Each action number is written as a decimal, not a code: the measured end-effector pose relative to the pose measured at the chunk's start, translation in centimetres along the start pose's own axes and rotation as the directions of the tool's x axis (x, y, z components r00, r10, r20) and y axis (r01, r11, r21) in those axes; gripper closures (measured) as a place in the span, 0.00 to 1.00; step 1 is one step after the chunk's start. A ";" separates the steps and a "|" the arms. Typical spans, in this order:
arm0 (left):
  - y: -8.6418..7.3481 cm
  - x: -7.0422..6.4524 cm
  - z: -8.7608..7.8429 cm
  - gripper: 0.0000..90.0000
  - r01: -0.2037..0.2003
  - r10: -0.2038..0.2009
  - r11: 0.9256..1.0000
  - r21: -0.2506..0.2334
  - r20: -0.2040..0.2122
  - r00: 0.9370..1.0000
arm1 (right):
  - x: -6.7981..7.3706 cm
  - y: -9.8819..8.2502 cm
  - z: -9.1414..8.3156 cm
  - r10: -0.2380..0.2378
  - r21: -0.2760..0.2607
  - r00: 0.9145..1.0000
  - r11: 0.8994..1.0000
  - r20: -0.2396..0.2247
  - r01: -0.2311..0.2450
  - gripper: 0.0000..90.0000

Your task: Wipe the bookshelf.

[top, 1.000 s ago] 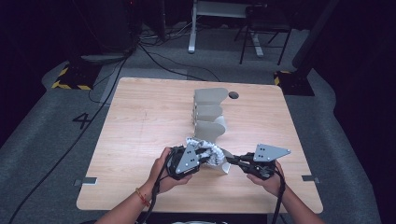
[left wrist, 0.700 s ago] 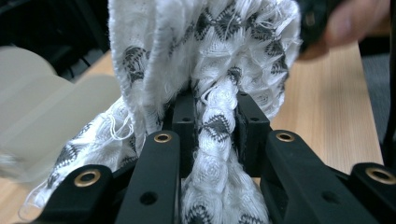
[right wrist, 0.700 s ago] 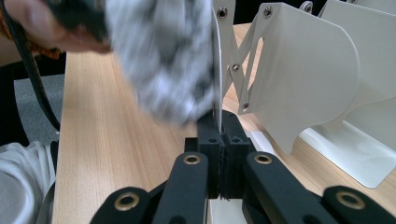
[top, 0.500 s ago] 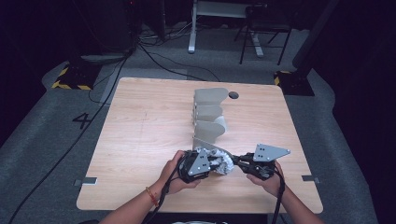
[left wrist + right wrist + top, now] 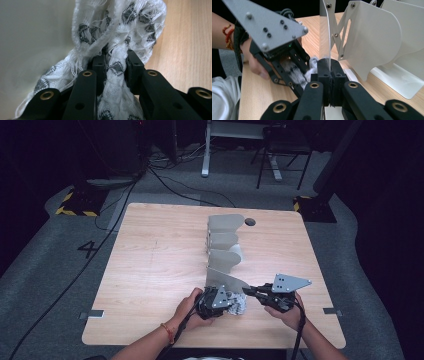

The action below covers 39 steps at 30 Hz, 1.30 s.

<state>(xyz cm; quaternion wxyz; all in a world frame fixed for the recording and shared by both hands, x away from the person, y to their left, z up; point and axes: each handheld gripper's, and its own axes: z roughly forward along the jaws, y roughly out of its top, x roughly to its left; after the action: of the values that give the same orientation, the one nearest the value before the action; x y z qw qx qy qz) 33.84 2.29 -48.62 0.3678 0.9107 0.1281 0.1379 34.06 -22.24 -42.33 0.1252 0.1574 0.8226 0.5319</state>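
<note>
White-and-grey knitted cloth (image 5: pixel 117 32) is bunched between the jaws of my left gripper (image 5: pixel 216 299), which pinch it tight: in the left gripper view a twisted strand runs down between the two black pads while the rest balloons out above them. From the high view the cloth (image 5: pixel 239 304) sits at the near edge of the wooden table (image 5: pixel 160 265), a little right of centre, just right of my left hand (image 5: pixel 192 307) and touching the near end of the rack. A red cord band circles my left wrist (image 5: pixel 167 332).

Just right of the cloth, my right gripper (image 5: pixel 252 291) points left toward it. Its jaws are together, clamped on the thin edge of the nearest divider plate (image 5: pixel 329 32) of the white metal rack (image 5: pixel 225 250); in the right gripper view the sheet stands upright straight out of the closed pads. That view also takes in my left gripper (image 5: pixel 294 72) beside it, with its grey three-cornered plate on top and the cloth (image 5: pixel 310 68) white between its fingers, touching my right jaws.

Farther off, the rack's curved dividers stand in a row running from the near edge toward the far side of the table. Beyond its far end a small round dark hole (image 5: pixel 250 222) sits in the tabletop. Past the table lie grey carpet, black cables (image 5: pixel 165 175) and a chair's legs.
</note>
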 end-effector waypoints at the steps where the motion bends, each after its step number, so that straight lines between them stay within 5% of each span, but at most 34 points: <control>1: -0.1 0.1 -0.2 0.83 -0.003 0.003 1.000 0.006 -0.008 1.000 | 0.0 0.0 0.0 0.000 0.002 1.000 1.000 0.006 0.000 0.98; 8: -0.8 1.5 -2.1 0.83 0.036 -0.036 0.999 -0.008 -0.045 0.998 | -0.2 -0.5 -0.2 -0.002 0.018 1.000 1.000 0.027 0.002 0.98; 12: -0.5 2.2 -4.3 0.82 0.049 -0.054 0.997 -0.064 -0.083 0.995 | -0.2 -0.5 0.0 0.001 0.016 0.999 1.000 0.032 -0.002 0.97; 17: 0.6 2.5 -7.5 0.82 0.043 -0.068 0.979 -0.199 -0.120 0.990 | -0.4 -0.7 0.3 0.000 0.024 1.000 1.000 0.028 0.000 0.96; 22: 1.4 2.5 -9.4 0.82 0.033 -0.079 0.958 -0.284 -0.152 0.985 | -0.3 -1.9 1.8 -0.027 0.113 0.999 0.993 0.022 0.024 0.94; 29: 1.6 2.7 -9.0 0.82 0.048 -0.093 0.950 -0.308 -0.133 0.987 | -0.6 -4.2 3.6 -0.034 0.218 0.999 0.976 0.010 0.031 0.93; 39: 3.1 1.6 -5.9 0.82 0.013 -0.040 0.953 -0.302 -0.083 0.996 | -1.5 -5.4 4.4 0.006 0.232 1.000 0.973 0.018 -0.010 0.98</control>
<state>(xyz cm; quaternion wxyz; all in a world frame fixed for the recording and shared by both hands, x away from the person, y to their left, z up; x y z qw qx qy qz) 33.72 4.43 -42.10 0.4982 0.8352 0.1337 0.1907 36.40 -21.26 -48.92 0.1110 0.1790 0.8772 0.4314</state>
